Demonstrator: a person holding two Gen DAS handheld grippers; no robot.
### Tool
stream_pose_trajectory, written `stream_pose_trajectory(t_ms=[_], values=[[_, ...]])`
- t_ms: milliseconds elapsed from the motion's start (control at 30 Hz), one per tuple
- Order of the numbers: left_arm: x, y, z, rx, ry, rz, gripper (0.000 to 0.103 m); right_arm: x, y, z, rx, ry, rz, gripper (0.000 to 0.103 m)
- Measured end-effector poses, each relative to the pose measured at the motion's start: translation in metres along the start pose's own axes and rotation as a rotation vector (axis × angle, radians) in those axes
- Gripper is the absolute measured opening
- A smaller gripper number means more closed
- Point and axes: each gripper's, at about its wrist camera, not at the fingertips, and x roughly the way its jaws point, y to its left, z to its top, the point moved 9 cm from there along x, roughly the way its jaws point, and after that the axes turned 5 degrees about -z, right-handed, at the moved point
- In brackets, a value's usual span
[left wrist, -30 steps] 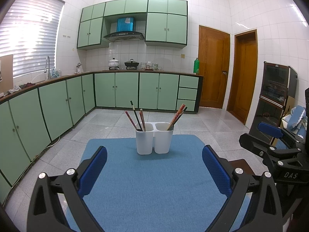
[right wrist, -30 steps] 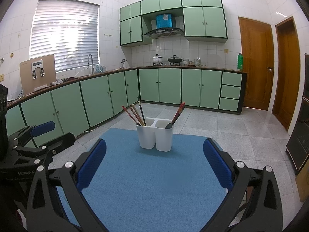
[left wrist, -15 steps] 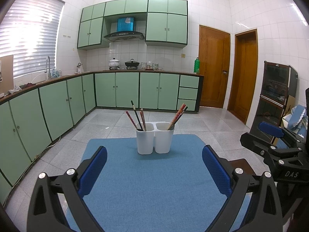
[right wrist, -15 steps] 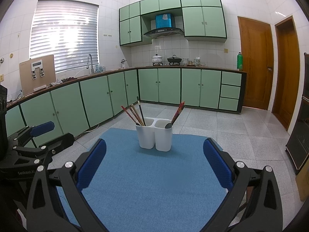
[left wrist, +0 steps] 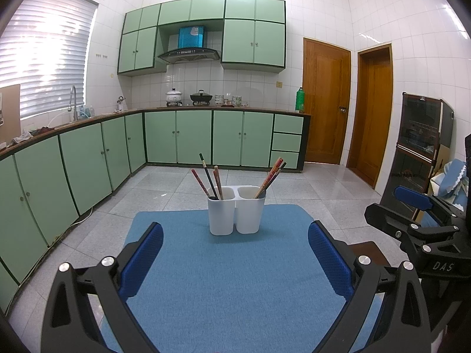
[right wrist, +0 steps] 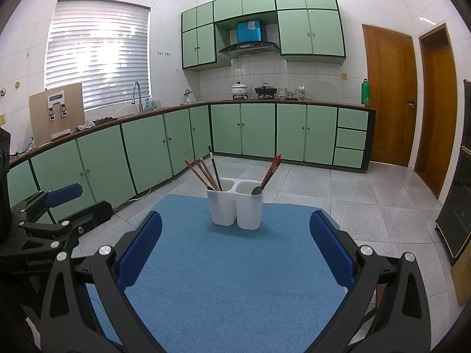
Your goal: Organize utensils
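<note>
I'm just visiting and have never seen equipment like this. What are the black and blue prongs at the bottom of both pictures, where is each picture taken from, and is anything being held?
No robot here: a person holds a two-fingered tool in each hand, each carrying a wide-angle camera looking along its fingers. One picture comes from the left tool, the other from the right tool. Both are open and hold nothing. Ahead, on a blue mat, stands a white two-compartment holder with chopsticks in both cups. Each camera also catches the other tool at the picture's edge.
</note>
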Motion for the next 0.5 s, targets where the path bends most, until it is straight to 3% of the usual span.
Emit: stream_pose_trajectory(t_ms=[500], values=[[0.0000,0.0008,0.0008,-0.004,0.005,-0.004,0.097,0.0058,-0.0024,-0.0075,0.003,0.011,-0.002,0.097]])
